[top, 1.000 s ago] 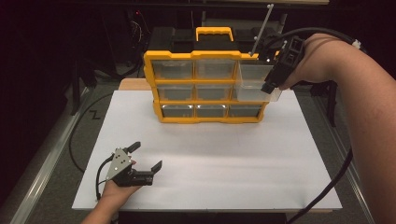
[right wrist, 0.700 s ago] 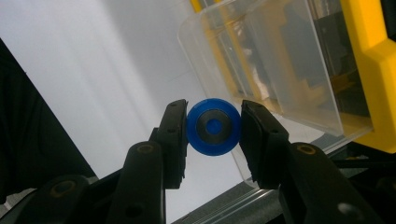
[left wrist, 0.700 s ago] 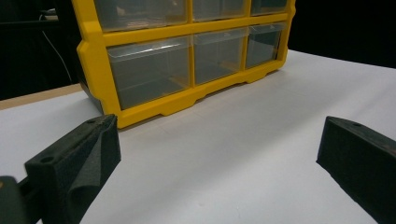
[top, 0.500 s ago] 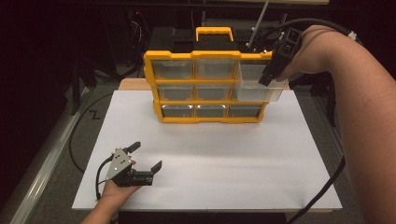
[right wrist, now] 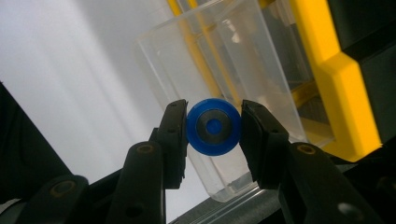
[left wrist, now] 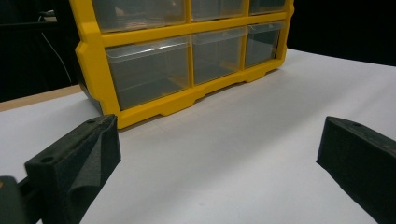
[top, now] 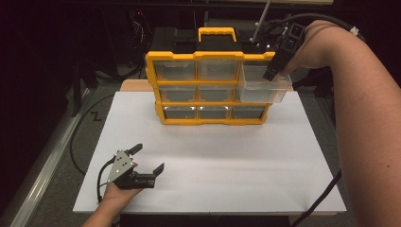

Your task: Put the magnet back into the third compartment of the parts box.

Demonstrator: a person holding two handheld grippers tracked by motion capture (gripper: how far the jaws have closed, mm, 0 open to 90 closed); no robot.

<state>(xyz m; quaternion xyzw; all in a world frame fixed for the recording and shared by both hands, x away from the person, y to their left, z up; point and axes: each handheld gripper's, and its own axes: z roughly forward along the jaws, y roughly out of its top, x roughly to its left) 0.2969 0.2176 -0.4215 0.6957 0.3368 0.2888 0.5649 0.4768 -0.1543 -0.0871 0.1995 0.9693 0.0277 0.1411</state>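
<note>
disc (right wrist: 213, 127) – round, blue, grey centre | right tool (right wrist: 213, 128) clamps it | left tool (top: 145, 157) released

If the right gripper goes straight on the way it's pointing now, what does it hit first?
Most likely the clear drawer pulled out of the yellow organizer. The right gripper, shut on a blue wheel, points into the drawer's open top, so the drawer's inside comes first, though depth is hard to judge.
</note>
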